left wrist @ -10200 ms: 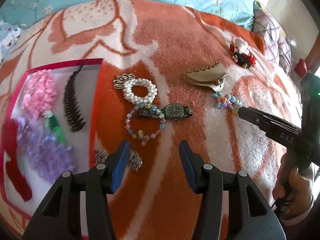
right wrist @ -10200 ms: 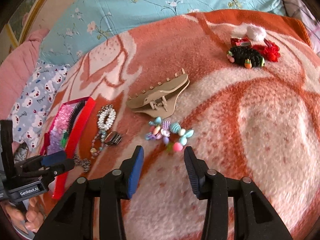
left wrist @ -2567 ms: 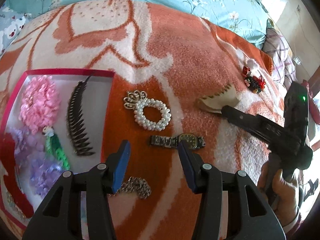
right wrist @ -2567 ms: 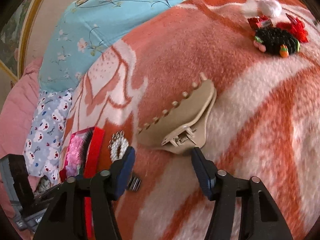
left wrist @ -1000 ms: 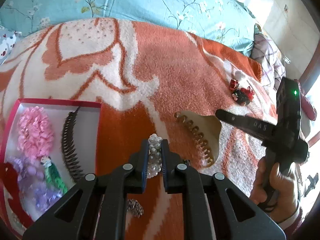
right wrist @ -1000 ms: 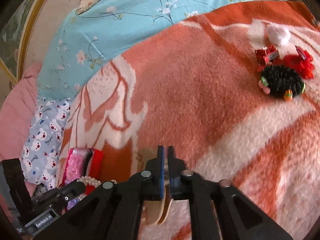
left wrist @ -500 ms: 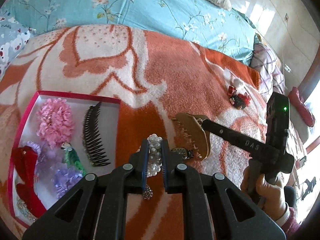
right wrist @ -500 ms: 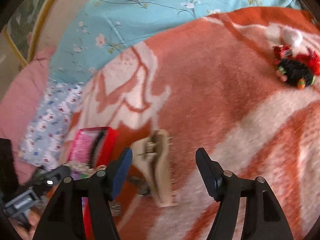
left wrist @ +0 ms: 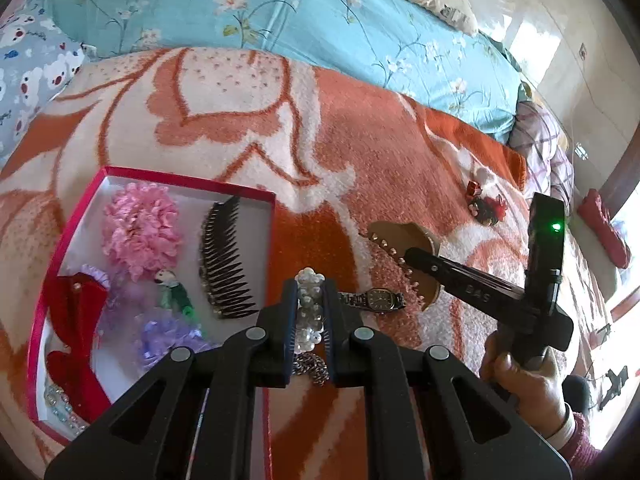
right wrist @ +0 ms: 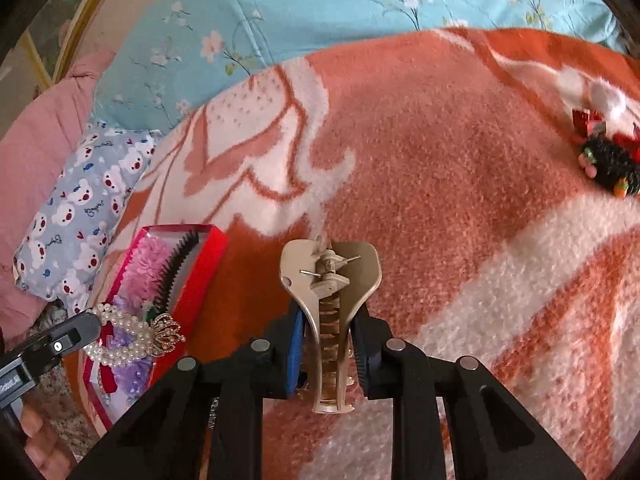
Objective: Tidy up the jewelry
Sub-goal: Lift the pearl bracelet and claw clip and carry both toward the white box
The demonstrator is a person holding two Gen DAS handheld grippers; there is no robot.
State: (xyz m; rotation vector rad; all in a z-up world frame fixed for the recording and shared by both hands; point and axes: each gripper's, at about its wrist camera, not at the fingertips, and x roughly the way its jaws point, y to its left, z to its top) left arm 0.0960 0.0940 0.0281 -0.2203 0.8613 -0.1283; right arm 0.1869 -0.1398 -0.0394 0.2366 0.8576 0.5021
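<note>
My left gripper (left wrist: 309, 312) is shut on a pearl bracelet (left wrist: 309, 300) with a small crown charm, held above the blanket just right of the red-rimmed box (left wrist: 72, 224); the bracelet also shows in the right wrist view (right wrist: 136, 334). My right gripper (right wrist: 328, 344) is shut on a beige claw hair clip (right wrist: 330, 276), lifted off the blanket; the clip also shows in the left wrist view (left wrist: 400, 240). The box (right wrist: 208, 256) holds a pink flower (left wrist: 140, 232), a black comb (left wrist: 226, 264), a red bow (left wrist: 76, 320) and purple pieces. A wristwatch (left wrist: 372, 300) and a chain (left wrist: 310, 364) lie on the blanket.
An orange and white blanket (left wrist: 240, 120) covers the bed. A cluster of red and black hair ties (right wrist: 608, 160) lies at the far right. Blue floral bedding (right wrist: 320, 8) and a bear-print pillow (right wrist: 80, 200) lie behind. The right gripper's body (left wrist: 544, 264) stands to the right.
Both grippers have risen with their loads. The right gripper, open around the clip half a second ago, is now shut on it. The left gripper has drawn back toward the box.
</note>
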